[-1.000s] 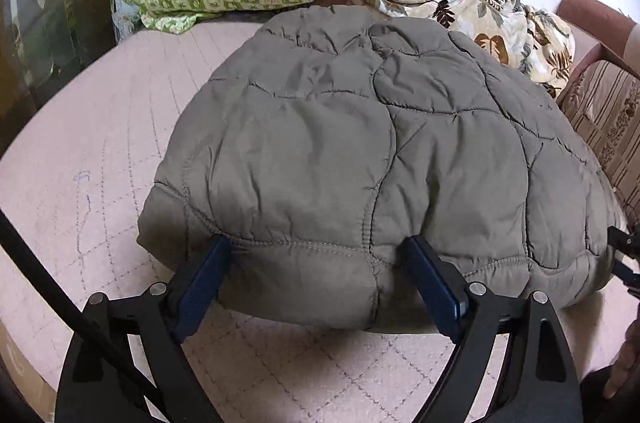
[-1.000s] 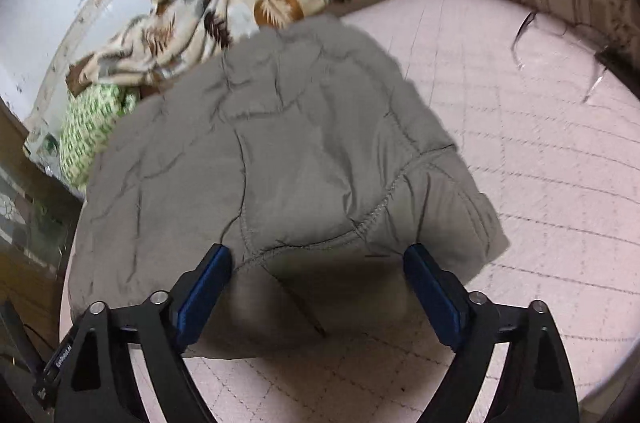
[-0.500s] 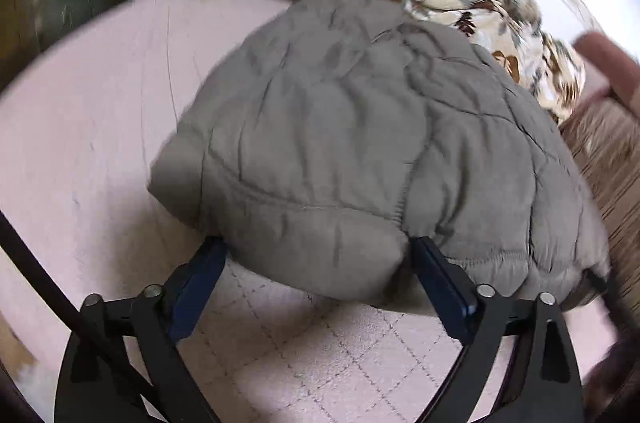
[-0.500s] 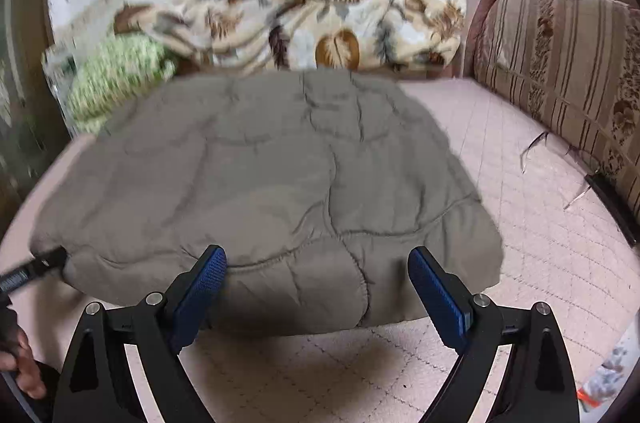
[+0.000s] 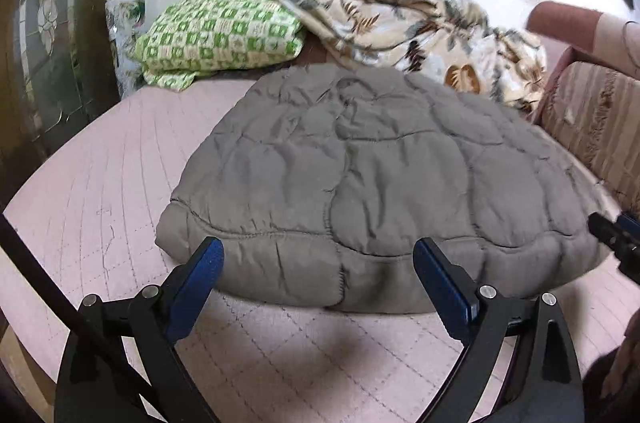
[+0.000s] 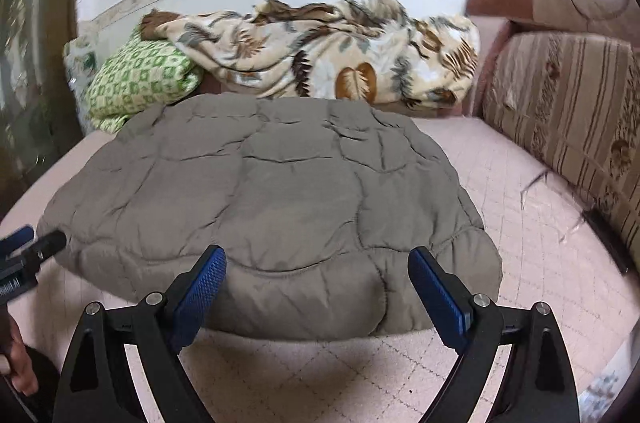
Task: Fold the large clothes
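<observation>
A grey quilted padded garment [image 5: 372,179] lies folded in a thick rounded pile on the pink quilted bed surface [image 5: 100,191]; it also shows in the right wrist view [image 6: 272,191]. My left gripper [image 5: 318,263] is open and empty, its blue pads just in front of the garment's near left edge, apart from it. My right gripper [image 6: 316,271] is open and empty in front of the garment's near right edge. The right gripper's tip shows at the right edge of the left wrist view [image 5: 616,235].
A green checked pillow [image 5: 216,31] and a leaf-print blanket [image 5: 420,23] lie behind the garment against the white wall. A striped sofa back [image 6: 568,111] runs along the right. A dark glass-panelled door [image 5: 44,23] stands on the left.
Both grippers have drawn back and levelled out from the garment's near edge, which now lies flat on the bed. The views now look straight across the garment toward the wall.
</observation>
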The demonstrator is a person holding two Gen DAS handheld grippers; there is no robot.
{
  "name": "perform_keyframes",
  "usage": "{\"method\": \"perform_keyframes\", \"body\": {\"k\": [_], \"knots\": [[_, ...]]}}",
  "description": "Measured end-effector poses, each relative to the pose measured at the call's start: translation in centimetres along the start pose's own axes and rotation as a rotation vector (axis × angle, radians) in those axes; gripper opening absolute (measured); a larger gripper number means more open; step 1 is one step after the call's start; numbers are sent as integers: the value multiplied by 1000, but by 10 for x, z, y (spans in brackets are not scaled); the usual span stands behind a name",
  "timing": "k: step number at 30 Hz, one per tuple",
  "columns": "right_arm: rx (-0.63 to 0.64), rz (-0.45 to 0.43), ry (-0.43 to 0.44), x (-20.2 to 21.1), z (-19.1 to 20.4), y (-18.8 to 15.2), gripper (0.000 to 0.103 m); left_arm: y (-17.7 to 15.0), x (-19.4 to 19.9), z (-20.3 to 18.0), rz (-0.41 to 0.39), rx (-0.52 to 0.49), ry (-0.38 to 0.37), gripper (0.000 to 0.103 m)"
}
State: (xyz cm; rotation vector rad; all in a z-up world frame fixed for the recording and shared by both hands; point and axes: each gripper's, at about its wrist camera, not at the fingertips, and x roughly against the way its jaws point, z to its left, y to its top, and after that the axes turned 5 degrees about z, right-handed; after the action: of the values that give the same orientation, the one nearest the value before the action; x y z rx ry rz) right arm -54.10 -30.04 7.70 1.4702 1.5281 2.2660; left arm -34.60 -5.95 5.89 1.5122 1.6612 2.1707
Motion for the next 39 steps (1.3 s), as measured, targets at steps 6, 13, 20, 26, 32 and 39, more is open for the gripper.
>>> {"method": "perform_keyframes", "body": {"k": [6, 13, 20, 26, 32, 39], "knots": [[-122, 71, 16, -23, -20, 3, 95, 6, -33, 7, 79, 53, 10, 96], [-84, 126, 31, -38, -10, 1, 95, 3, -26, 9, 53, 64, -8, 96], [-52, 67, 37, -23, -3, 0, 95, 1, -12, 1, 10, 26, -22, 96], [-17, 101, 33, -32, 6, -1, 95, 0, -26, -4, 67, 7, -15, 96], [-8, 83, 39, -28, 7, -2, 95, 0, -12, -3, 15, 11, -44, 96], [-57, 14, 78, -2, -2, -3, 95, -8, 13, -14, -21, -44, -98, 96]]}}
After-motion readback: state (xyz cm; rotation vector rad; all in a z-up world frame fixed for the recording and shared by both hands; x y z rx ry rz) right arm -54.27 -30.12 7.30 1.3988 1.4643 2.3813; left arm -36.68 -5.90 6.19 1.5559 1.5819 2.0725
